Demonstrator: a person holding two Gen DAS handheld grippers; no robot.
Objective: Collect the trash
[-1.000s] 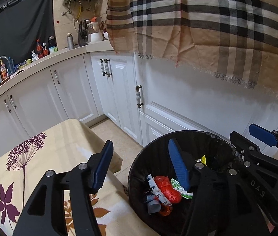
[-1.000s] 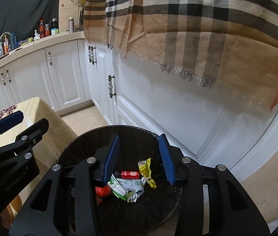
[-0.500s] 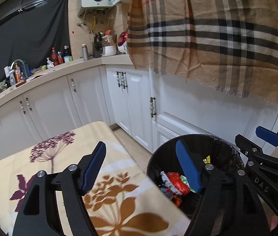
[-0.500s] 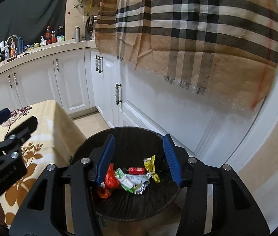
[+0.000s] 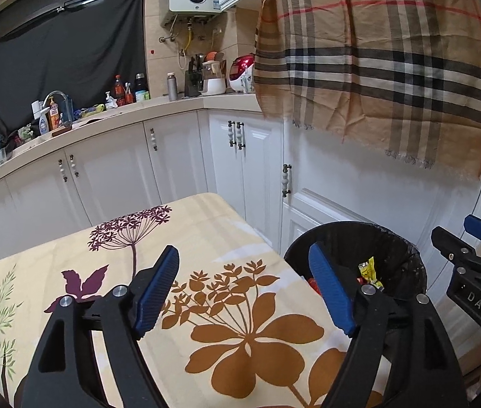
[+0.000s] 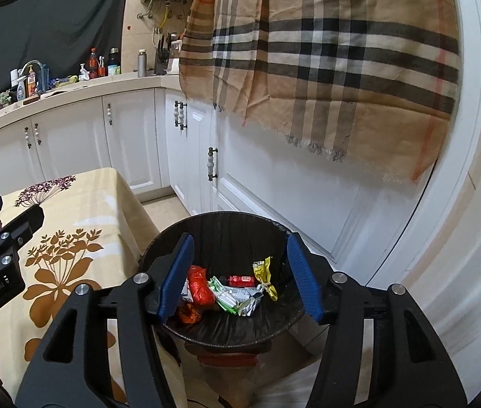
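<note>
Trash (image 6: pixel 230 287): lying loose at the bottom of the black-lined bin (image 6: pixel 276 225), on the floor just beside the corner of the cloth-covered table (image 5: pixel 206 224) and against the white cabinet doors (image 6: pixel 308 210); red crumpled bag, green-and-white packet, small red bottle and yellow wrapper visible inside. Left gripper (image 5: pixel 245 292): jaws just been opening, now spread wide, nothing between the pads, poised above the flowered tablecloth. Right gripper (image 6: pixel 237 275): jaws just been opening, now about half spread, nothing between the pads, poised above the bin mouth. No further litter visible on the part of the table in view; remainder of the tabletop out of frame, so completion not confirmed. For the step in hand, judged as clearing both tools away from the bin after a drop: keep both jaws parted until well clear of the liner rim to avoid snagging the thin black film; lift before travelling sideways, since the table edge sits close to the bin; sweep the cameras across the whole tabletop and the floor near the bin before choosing the next piece.
</note>
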